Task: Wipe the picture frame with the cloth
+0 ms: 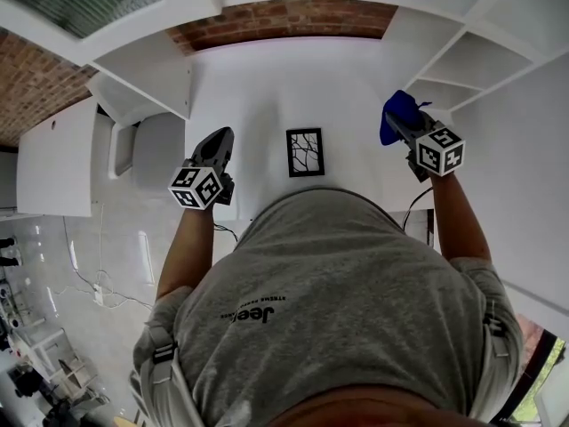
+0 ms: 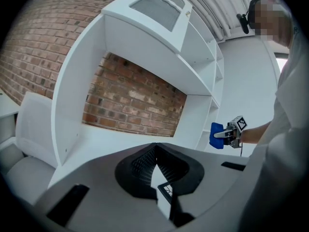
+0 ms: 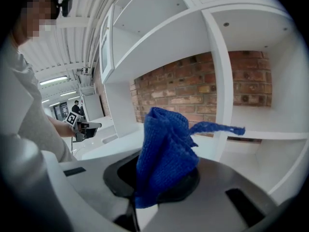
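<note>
The black picture frame [image 1: 305, 152] lies flat on the white desk [image 1: 267, 96], right in front of me. One corner of it [image 2: 166, 190] shows below the left jaws in the left gripper view. My left gripper [image 1: 219, 140] hovers to the left of the frame, shut with nothing between its jaws [image 2: 155, 152]. To the right of the frame, my right gripper [image 1: 397, 123] is lifted and shut on a bunched blue cloth [image 1: 396, 114]. The cloth [image 3: 164, 153] stands up out of the right gripper [image 3: 161, 180], with one end trailing to the right. Each gripper sees the other across the desk: the right gripper [image 2: 228, 133] and the left gripper [image 3: 85, 126].
White shelf compartments [image 1: 462, 60] rise at the desk's right and another white unit [image 1: 142, 69] at its left. A brick wall [image 1: 284, 18] runs behind. A white chair [image 1: 133, 145] stands left of the desk. My torso [image 1: 347, 310] fills the near foreground.
</note>
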`<state>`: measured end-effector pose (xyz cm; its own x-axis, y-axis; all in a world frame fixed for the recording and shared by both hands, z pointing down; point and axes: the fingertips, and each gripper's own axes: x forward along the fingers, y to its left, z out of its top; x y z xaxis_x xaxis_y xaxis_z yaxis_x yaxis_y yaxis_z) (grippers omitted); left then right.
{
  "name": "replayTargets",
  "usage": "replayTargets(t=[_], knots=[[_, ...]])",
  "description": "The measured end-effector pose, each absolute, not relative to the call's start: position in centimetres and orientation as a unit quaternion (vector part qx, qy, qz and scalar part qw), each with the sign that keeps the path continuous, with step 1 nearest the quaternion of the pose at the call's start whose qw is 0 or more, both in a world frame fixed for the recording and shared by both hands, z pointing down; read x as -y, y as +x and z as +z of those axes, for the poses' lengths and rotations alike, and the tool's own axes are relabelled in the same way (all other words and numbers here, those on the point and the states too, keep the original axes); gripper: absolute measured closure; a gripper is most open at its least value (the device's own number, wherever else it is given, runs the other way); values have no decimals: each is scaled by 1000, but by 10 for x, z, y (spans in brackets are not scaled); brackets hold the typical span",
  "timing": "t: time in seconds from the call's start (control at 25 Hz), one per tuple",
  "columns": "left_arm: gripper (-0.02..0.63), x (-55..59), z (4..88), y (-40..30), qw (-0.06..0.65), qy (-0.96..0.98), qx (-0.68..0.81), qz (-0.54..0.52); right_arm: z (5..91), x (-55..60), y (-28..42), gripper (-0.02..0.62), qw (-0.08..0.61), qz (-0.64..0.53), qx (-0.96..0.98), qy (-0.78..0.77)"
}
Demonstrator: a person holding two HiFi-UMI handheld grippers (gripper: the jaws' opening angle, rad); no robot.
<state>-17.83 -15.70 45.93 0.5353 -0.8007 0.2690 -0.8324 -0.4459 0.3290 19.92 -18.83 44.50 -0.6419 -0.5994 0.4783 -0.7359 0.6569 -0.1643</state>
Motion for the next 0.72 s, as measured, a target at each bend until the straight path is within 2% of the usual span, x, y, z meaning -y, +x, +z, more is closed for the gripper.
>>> replayTargets(t=[0.48, 0.72], knots=[[588, 143, 509, -173, 256, 831, 489, 68, 524, 169, 207, 535, 213, 246, 859, 396], [588, 143, 506, -168, 249, 836, 483, 72, 525, 168, 200, 535, 220, 243, 862, 386]])
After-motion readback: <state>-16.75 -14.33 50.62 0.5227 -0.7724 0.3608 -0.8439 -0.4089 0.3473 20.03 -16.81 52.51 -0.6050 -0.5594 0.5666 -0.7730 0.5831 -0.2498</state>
